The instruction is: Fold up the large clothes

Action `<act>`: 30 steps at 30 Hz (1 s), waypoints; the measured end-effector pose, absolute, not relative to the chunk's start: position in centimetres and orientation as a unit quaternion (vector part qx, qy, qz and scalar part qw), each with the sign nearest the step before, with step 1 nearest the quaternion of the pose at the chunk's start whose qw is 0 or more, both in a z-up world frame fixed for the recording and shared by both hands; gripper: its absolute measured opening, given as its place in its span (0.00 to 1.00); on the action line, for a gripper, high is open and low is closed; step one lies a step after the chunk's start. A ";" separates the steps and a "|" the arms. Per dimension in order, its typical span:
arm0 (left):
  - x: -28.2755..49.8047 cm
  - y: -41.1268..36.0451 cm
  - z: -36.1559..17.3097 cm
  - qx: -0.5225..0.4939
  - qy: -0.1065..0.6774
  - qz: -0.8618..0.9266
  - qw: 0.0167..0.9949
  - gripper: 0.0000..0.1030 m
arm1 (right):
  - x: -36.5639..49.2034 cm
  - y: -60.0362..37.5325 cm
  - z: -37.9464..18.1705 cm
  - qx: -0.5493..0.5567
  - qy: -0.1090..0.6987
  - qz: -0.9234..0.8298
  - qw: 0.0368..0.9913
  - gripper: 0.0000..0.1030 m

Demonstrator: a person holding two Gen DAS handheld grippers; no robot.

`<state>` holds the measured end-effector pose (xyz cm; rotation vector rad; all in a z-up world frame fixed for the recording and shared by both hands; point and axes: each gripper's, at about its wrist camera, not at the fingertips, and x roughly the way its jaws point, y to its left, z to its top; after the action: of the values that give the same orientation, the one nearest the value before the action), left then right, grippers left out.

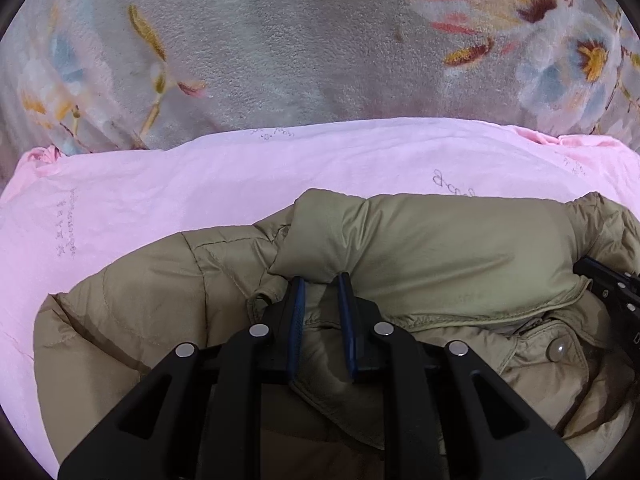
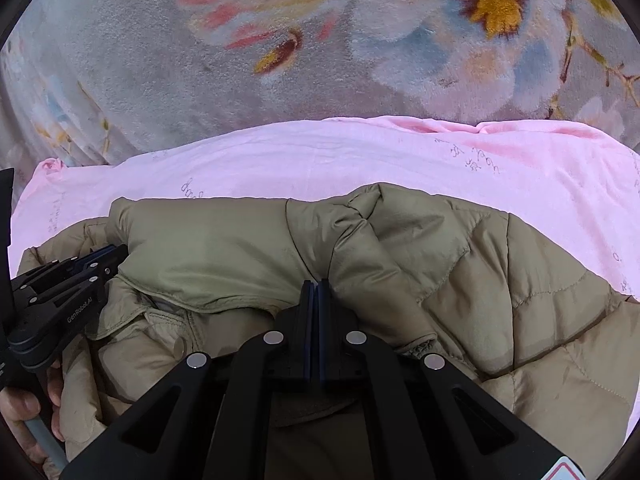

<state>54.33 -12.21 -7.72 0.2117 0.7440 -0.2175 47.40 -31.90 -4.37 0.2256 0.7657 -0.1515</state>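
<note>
A tan padded jacket (image 1: 440,248) lies bunched on a pink sheet (image 1: 200,184), its puffy sleeve folded across the front. My left gripper (image 1: 321,280) is shut on a fold of jacket fabric that shows between its blue pads, just under the sleeve. In the right wrist view the same jacket (image 2: 500,280) fills the lower half. My right gripper (image 2: 318,283) is shut, pads pressed together, tips tucked into the crease below the sleeve; any thin fabric between them is hidden. The left gripper (image 2: 108,258) shows at the left, and the right gripper (image 1: 600,276) shows at the right edge.
A grey fleece blanket (image 2: 160,60) with large flower prints lies beyond the pink sheet (image 2: 320,152). A snap button (image 1: 557,349) sits on the jacket placket. A person's hand (image 2: 20,404) holds the left gripper's handle at the lower left.
</note>
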 end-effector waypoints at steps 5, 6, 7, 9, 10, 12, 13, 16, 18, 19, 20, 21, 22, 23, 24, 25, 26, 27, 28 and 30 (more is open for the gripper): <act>51.0 -10.2 -5.9 0.085 0.360 -0.083 0.925 0.25 | 41.0 -30.1 -2.0 0.151 0.363 -0.102 0.914 0.11; 49.1 -8.6 -5.1 0.057 0.363 -0.090 0.926 0.31 | 39.0 -29.8 -1.6 0.156 0.363 -0.102 0.913 0.19; 47.3 -7.3 -4.5 0.042 0.363 -0.097 0.926 0.45 | 35.4 -29.2 -1.0 0.161 0.363 -0.100 0.912 0.23; 43.2 -4.6 -3.7 0.034 0.358 -0.101 0.928 0.47 | 30.3 -28.5 -0.9 0.164 0.364 -0.107 0.911 0.29; 41.3 -3.4 -3.5 0.036 0.358 -0.102 0.928 0.48 | 27.0 -27.9 -1.1 0.163 0.368 -0.112 0.908 0.35; 37.1 -0.8 -3.5 0.043 0.367 -0.100 0.924 0.48 | 21.9 -27.0 -1.9 0.161 0.378 -0.124 0.903 0.42; 35.4 0.4 -3.6 0.040 0.373 -0.101 0.922 0.49 | 19.0 -26.5 -2.3 0.161 0.384 -0.133 0.899 0.42; 30.2 4.0 -4.3 0.018 0.395 -0.115 0.911 0.49 | 11.7 -25.0 -3.5 0.163 0.390 -0.145 0.894 0.44; 26.8 6.6 -4.9 -0.004 0.409 -0.118 0.905 0.51 | 7.6 -24.3 -4.2 0.163 0.389 -0.162 0.892 0.50; 25.2 7.8 -5.2 -0.018 0.415 -0.117 0.902 0.54 | 6.1 -24.0 -4.3 0.165 0.388 -0.169 0.891 0.53; 24.0 8.5 -5.6 -0.029 0.419 -0.116 0.900 0.56 | 4.8 -23.9 -4.5 0.169 0.385 -0.174 0.890 0.53; 22.5 9.7 -5.9 -0.044 0.424 -0.115 0.897 0.56 | 3.5 -23.7 -4.6 0.174 0.383 -0.180 0.889 0.55; 21.1 10.6 -6.2 -0.056 0.428 -0.112 0.895 0.56 | 1.8 -23.3 -4.8 0.175 0.377 -0.190 0.889 0.57; 20.0 11.3 -6.4 -0.062 0.431 -0.110 0.893 0.57 | 0.8 -23.1 -4.9 0.174 0.373 -0.198 0.890 0.59; 18.5 12.1 -6.6 -0.064 0.431 -0.103 0.894 0.57 | 0.0 -22.9 -5.1 0.173 0.370 -0.205 0.889 0.62; 17.5 12.5 -6.7 -0.063 0.432 -0.099 0.894 0.58 | -0.9 -22.8 -5.4 0.173 0.370 -0.217 0.887 0.65; 16.7 12.9 -6.8 -0.063 0.433 -0.098 0.894 0.58 | -1.6 -22.8 -5.8 0.173 0.369 -0.226 0.885 0.66; 15.5 13.3 -6.9 -0.065 0.433 -0.096 0.894 0.59 | -2.2 -22.7 -6.1 0.173 0.369 -0.235 0.882 0.67; 14.6 13.7 -7.0 -0.065 0.434 -0.089 0.894 0.63 | -2.8 -22.8 -6.3 0.173 0.368 -0.246 0.880 0.69; 13.0 14.6 -7.1 -0.066 0.429 -0.067 0.898 0.70 | -3.6 -23.1 -6.8 0.184 0.366 -0.256 0.876 0.72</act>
<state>12.98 14.56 -7.09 -0.1357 0.8885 -0.1380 -3.56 -23.10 -6.78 0.3831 0.7636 -0.5349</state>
